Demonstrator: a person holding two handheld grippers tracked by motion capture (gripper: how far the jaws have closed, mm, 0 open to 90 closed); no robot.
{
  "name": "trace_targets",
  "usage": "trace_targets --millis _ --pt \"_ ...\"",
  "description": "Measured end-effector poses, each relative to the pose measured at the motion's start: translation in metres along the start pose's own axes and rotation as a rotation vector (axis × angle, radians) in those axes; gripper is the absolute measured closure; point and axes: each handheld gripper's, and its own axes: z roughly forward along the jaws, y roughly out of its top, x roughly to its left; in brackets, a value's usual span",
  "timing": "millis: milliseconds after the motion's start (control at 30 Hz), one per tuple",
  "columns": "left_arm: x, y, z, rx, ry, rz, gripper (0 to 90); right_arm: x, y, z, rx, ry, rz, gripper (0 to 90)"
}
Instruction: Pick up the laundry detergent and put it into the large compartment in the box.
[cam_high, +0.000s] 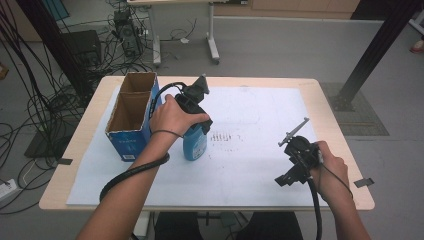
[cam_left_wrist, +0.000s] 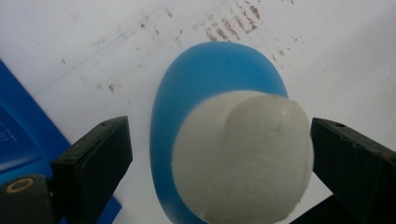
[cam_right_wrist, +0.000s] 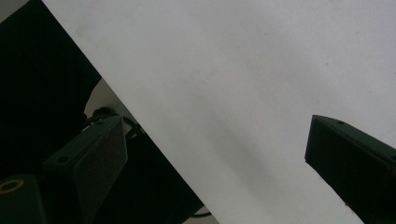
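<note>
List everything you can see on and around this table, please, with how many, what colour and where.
bottle: one, blue with a white cap, upright beside the box, between the left gripper's jaws
box: one, blue outside and brown inside, open top with two compartments, left part of the table
sheet: one, white with brown smudges, covers most of the table
table: one, pale wood
cables: many, black, on the grey floor at left
left gripper: one, black, above the bottle, jaws either side of the cap, the left one apart from it
right gripper: one, black, jaws open over the sheet near the table's right edge
hands: two, each holding a gripper
</note>
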Motion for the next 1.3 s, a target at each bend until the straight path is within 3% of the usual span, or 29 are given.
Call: trace_targets --millis 1300 --pt "-0.0025 0.0047 0.0015 0.011 0.033 0.004 24.7 -0.0007 -0.0019 -0.0002 -0.009 0.001 0.002 5.4"
